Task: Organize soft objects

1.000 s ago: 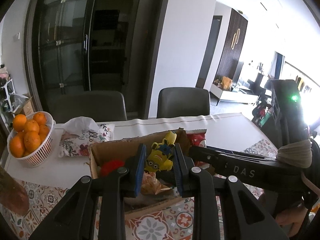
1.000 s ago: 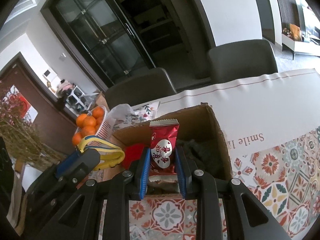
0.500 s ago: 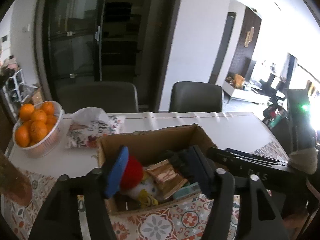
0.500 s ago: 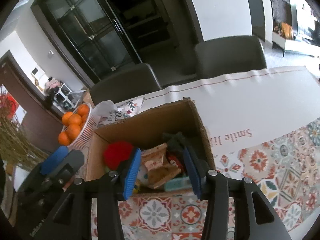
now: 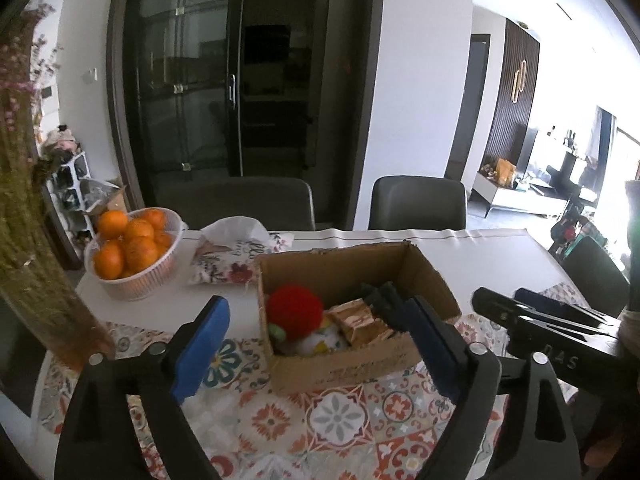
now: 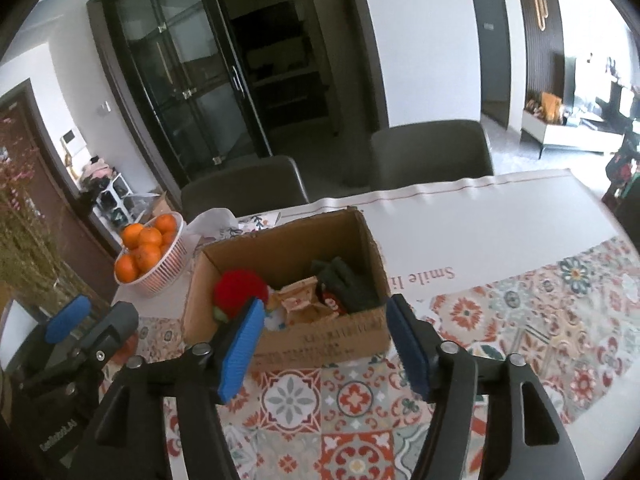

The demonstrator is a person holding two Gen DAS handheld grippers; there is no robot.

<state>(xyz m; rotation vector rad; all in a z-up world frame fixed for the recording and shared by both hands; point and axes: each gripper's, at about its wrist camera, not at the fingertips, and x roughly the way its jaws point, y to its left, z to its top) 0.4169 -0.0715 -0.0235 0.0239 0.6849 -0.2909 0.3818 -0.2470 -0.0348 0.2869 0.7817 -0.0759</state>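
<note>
An open cardboard box stands on the patterned tablecloth. Inside lie a red fluffy ball, a tan snack packet, a dark green cloth and a red packet. My left gripper hangs in front of the box, its jaws opening wide with nothing between them. My right gripper is also short of the box with its jaws opening and empty. Each gripper shows at the edge of the other's view.
A white basket of oranges and a floral tissue pack sit behind and left of the box. Dried flowers stand at the far left. Two dark chairs line the table's far side.
The left gripper let go of a yellow toy and the right let go of a red packet over the box. Both jaws spread and both grippers pulled back toward me.
</note>
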